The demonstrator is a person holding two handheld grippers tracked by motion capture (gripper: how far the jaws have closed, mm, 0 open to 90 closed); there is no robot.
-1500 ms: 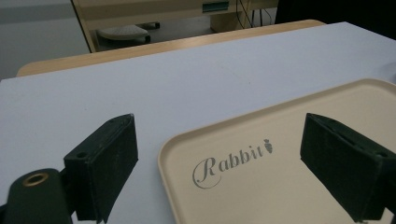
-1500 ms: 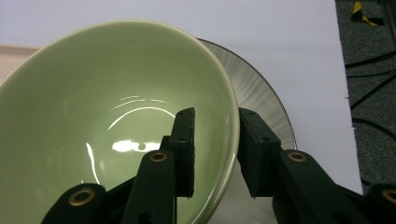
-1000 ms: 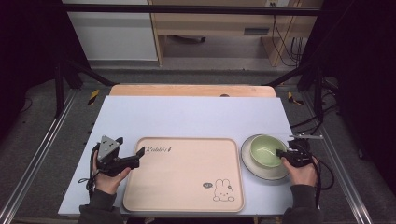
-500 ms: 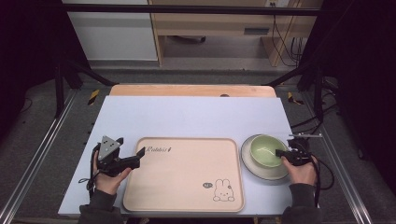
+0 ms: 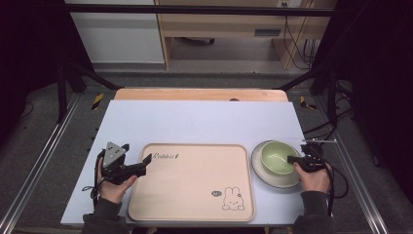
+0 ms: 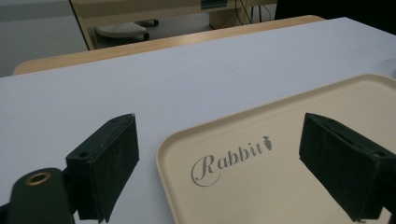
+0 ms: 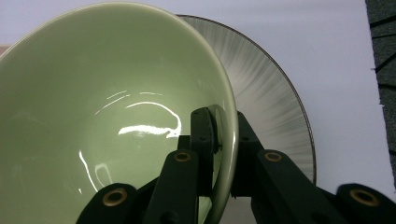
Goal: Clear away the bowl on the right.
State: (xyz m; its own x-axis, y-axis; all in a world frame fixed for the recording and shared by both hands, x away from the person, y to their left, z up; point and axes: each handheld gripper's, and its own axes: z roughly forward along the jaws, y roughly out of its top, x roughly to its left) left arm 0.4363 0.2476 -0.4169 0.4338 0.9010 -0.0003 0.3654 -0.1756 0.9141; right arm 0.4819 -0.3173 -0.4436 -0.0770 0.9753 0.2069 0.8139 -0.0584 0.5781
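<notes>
Right gripper clamped on the near rim of the green bowl — one jaw inside the wall, one outside, a pinch suited to lifting or tilting it. Bowl resting on the grey plate, directly ahead of that gripper, seemingly tipped toward the camera. Left gripper spread wide, empty, jaws astride the corner of the beige tray — probably poised to steady it or take its rim. Tray's far end cut off past the left jaws; bowl's underside and its contact with the plate hidden behind the wall.
</notes>
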